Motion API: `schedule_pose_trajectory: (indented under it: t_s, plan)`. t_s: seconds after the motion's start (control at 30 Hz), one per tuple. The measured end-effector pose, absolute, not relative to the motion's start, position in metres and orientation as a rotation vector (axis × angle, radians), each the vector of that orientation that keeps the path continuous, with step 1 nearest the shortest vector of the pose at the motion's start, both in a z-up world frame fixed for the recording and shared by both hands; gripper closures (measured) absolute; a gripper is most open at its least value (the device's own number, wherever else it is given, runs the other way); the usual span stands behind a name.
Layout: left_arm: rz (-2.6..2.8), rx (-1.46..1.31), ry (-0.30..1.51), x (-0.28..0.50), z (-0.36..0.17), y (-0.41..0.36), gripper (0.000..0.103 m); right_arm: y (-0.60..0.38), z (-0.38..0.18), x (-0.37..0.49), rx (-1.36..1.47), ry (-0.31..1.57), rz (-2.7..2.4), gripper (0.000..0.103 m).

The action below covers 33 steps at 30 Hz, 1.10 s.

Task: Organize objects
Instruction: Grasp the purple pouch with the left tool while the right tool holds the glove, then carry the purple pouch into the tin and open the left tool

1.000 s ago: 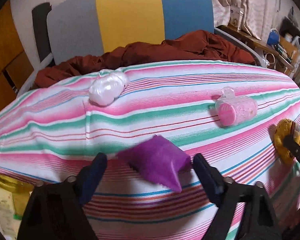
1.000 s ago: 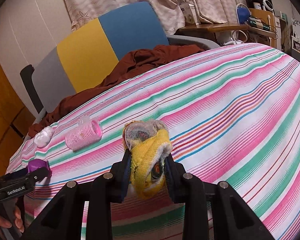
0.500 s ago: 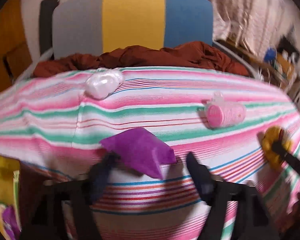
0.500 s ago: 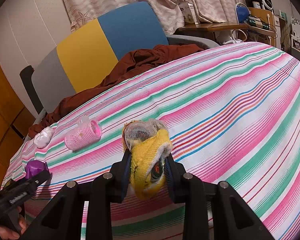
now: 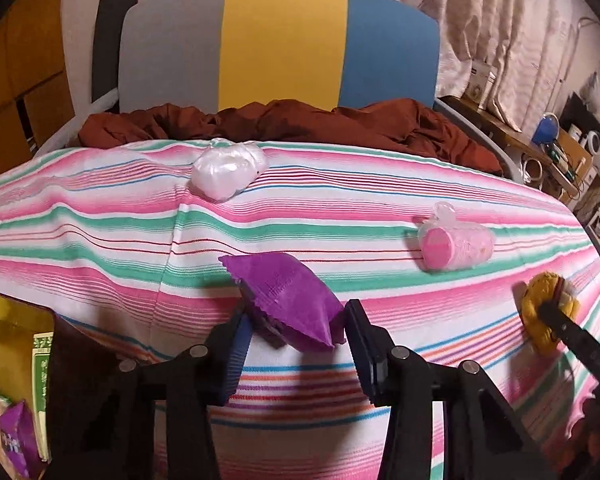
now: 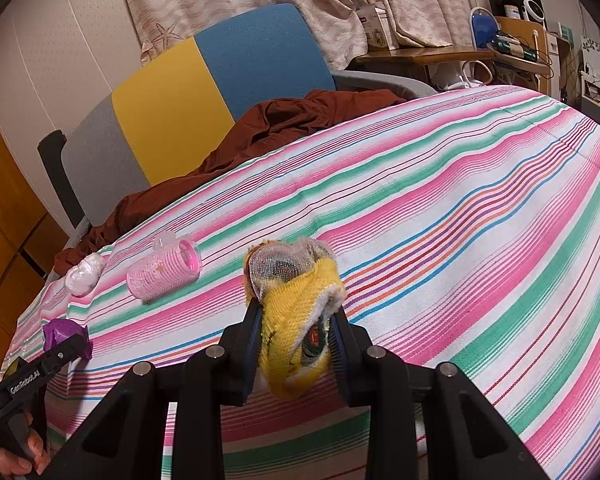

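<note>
Two grips on the striped cloth (image 5: 100,236).
We saw the left gripper (image 5: 296,332), its jaws just closing, pinch the purple pouch (image 5: 288,296); the right gripper (image 6: 296,340) squeezed the yellow bundle (image 6: 296,320).

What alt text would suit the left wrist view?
The left gripper, its jaws just closed, pinches a purple packet above a striped cloth. A white bundle and a pink hair roller lie farther back.

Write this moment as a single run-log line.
left gripper: just closed on purple pouch | right gripper: shut on yellow cloth | curler, white bag: on tablecloth
</note>
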State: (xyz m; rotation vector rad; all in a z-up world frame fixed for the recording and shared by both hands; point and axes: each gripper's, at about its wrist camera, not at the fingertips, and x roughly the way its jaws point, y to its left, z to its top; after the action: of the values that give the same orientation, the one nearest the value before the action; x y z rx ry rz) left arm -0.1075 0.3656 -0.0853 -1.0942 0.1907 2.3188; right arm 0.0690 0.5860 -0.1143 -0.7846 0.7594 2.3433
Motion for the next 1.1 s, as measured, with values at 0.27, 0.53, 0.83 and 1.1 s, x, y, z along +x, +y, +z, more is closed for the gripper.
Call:
schedule_pose_trajectory:
  t_s: [0.27, 0.53, 0.83, 1.1]
  plan:
    - [2.296, -1.036, 0.099, -0.089, -0.057, 0.344, 0.056, 0.583, -0.113, 0.066, -0.8, 0.699, 2.336, 0.072]
    - [2.314, -1.043, -0.066, -0.079, -0.033, 0.286, 0.056, 0.559, -0.1, 0.06, -0.791, 0.537, 2.412, 0.072]
    - [2.37, -1.047, -0.231, -0.085, -0.016, 0.212, 0.056, 0.523, -0.094, 0.056, -0.834, 0.409, 2.474, 0.072]
    - [2.483, -1.15, -0.283, -0.114, -0.032, 0.154, 0.056, 0.486, -0.091, 0.057, -0.868, 0.347, 2.523, 0.072]
